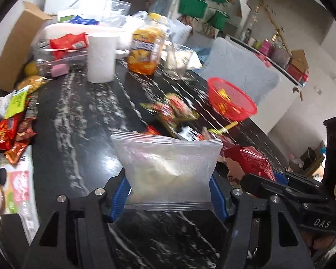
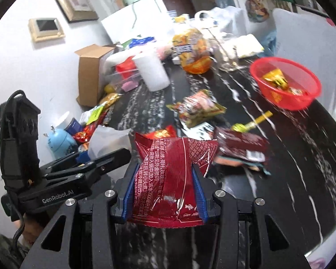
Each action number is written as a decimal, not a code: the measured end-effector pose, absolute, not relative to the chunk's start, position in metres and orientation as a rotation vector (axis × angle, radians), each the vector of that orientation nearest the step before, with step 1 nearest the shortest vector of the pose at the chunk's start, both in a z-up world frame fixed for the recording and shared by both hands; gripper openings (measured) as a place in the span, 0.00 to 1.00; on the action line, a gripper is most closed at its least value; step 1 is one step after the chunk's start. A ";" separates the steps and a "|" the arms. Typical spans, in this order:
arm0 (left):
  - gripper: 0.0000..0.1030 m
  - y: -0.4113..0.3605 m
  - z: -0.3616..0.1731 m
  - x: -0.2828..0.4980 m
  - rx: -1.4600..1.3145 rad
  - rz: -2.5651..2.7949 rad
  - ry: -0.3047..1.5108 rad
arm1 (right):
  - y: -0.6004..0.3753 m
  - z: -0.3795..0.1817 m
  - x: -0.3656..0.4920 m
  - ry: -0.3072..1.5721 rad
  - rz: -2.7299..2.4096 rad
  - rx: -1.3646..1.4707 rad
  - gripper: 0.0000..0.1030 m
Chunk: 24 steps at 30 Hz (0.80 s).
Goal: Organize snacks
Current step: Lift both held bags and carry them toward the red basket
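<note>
My left gripper (image 1: 170, 181) is shut on a clear zip bag (image 1: 168, 168) of pale powder, held above the black marbled table (image 1: 89, 123). The right gripper (image 2: 165, 183) is shut on a dark red snack packet (image 2: 168, 179) with white print, also lifted off the table. In the left wrist view the red packet (image 1: 250, 160) and the right gripper (image 1: 280, 188) show at the right. The left gripper (image 2: 100, 161) and the zip bag (image 2: 105, 141) appear at the left of the right wrist view. A red mesh basket (image 2: 286, 85) with a few yellow wrapped snacks sits at the far right.
Loose snack packs (image 2: 197, 108) lie mid-table, with a brown packet (image 2: 242, 143) and a yellow stick (image 2: 255, 121) nearby. A white roll (image 1: 100, 58), an orange snack jar (image 1: 145, 51), a clear bin (image 1: 56, 56) and a cardboard box (image 1: 13, 49) stand at the back. More packets (image 1: 11, 130) pile at the left.
</note>
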<state>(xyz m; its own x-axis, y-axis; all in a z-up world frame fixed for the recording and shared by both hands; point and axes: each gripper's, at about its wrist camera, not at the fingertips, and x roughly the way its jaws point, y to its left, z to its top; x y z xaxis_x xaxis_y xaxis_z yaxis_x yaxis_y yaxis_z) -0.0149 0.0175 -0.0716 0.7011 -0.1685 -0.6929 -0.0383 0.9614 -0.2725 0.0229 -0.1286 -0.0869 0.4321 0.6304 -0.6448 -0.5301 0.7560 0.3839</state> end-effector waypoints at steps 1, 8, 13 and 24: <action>0.60 0.011 -0.072 -0.014 -0.260 -0.081 0.797 | -0.137 -0.090 0.021 0.863 0.726 0.142 0.43; 0.60 -0.033 -0.065 -0.002 -0.202 -0.153 0.807 | -0.183 -0.103 0.014 0.872 0.670 0.210 0.43; 0.60 -0.064 -0.051 0.017 -0.171 -0.227 0.788 | -0.210 -0.098 0.014 0.844 0.619 0.227 0.43; 0.60 -0.097 -0.020 0.053 -0.084 -0.218 0.743 | -0.254 -0.063 0.043 0.744 0.556 0.259 0.43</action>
